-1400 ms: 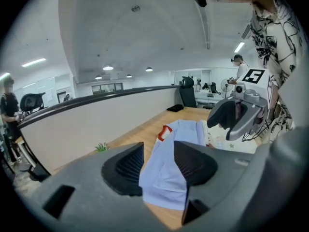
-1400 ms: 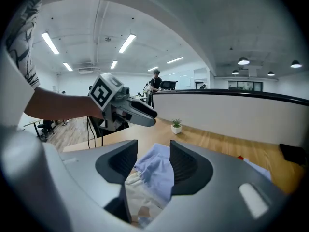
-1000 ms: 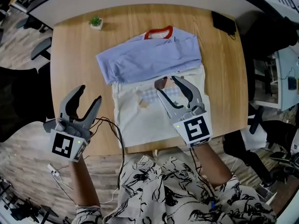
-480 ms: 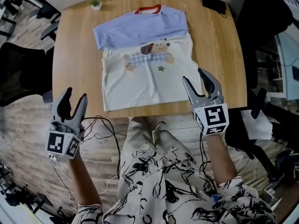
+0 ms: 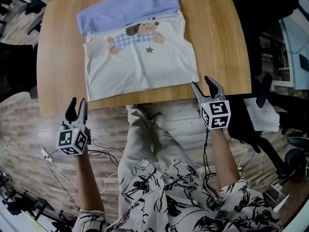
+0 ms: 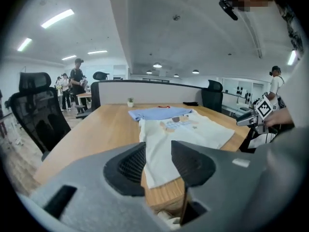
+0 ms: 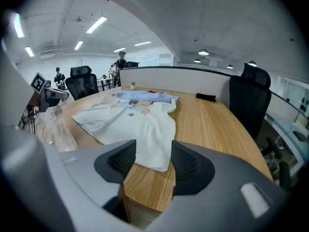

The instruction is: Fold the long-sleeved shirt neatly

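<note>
Open office, long wooden worktop (image 5: pixel 217 37). Flat on it, the long-sleeved shirt (image 5: pixel 140 66), collar at twelve o'clock, hem at six, blue sleeves crossed over the chest. Off the near edge, right gripper (image 5: pixel 202 82), parted and empty, hem's right corner just beside it at eleven o'clock. Left gripper (image 5: pixel 77 103), lower down, just been closing, a gap left, nothing between, hem's left corner at one o'clock. Right hand nearer.

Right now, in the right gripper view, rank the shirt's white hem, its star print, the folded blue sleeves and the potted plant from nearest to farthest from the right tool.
1. White hem, just ahead of the right tool, at the table's near edge.
2. Star print, mid-shirt.
3. Blue sleeves, folded across the chest.
4. Potted plant, at the far edge.
</note>
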Demonstrator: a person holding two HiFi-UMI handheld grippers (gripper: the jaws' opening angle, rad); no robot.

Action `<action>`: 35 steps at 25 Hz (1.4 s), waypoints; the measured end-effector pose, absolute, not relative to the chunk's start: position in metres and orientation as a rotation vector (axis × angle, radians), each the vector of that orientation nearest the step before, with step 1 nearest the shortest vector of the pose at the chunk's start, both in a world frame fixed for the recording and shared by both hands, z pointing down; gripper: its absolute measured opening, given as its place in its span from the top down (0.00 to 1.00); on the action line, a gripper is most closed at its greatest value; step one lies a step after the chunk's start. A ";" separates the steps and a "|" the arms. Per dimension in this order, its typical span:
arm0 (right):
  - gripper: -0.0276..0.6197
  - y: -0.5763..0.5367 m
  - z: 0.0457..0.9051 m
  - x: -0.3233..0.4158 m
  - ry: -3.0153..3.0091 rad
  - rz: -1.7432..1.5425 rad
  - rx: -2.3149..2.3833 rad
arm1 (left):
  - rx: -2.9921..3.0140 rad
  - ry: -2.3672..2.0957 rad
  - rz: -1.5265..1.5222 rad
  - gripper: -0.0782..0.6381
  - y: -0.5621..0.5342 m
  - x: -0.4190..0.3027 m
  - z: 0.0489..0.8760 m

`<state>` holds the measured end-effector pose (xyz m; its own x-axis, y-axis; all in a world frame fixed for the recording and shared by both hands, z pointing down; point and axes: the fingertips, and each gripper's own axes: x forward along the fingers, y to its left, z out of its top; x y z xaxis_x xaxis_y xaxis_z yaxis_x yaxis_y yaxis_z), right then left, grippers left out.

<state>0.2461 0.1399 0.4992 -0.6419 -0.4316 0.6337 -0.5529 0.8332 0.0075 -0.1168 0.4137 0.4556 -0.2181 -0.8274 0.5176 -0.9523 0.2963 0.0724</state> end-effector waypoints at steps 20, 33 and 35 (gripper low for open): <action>0.75 0.127 0.572 0.253 -2.249 0.384 0.809 | 1.330 -2.036 0.371 0.69 0.428 -0.126 0.568; 0.90 0.154 0.550 0.274 -2.264 0.415 0.780 | 1.353 -1.973 0.357 0.85 0.446 -0.097 0.544; 0.90 0.162 0.548 0.283 -2.260 0.416 0.777 | 1.346 -1.969 0.345 0.85 0.455 -0.089 0.540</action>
<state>0.2827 0.1624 0.5475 -0.5745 -0.4114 0.7076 -0.6362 0.7683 -0.0699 -0.0889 0.4554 0.5398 -0.2005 -0.7002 0.6852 -0.8913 0.4207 0.1692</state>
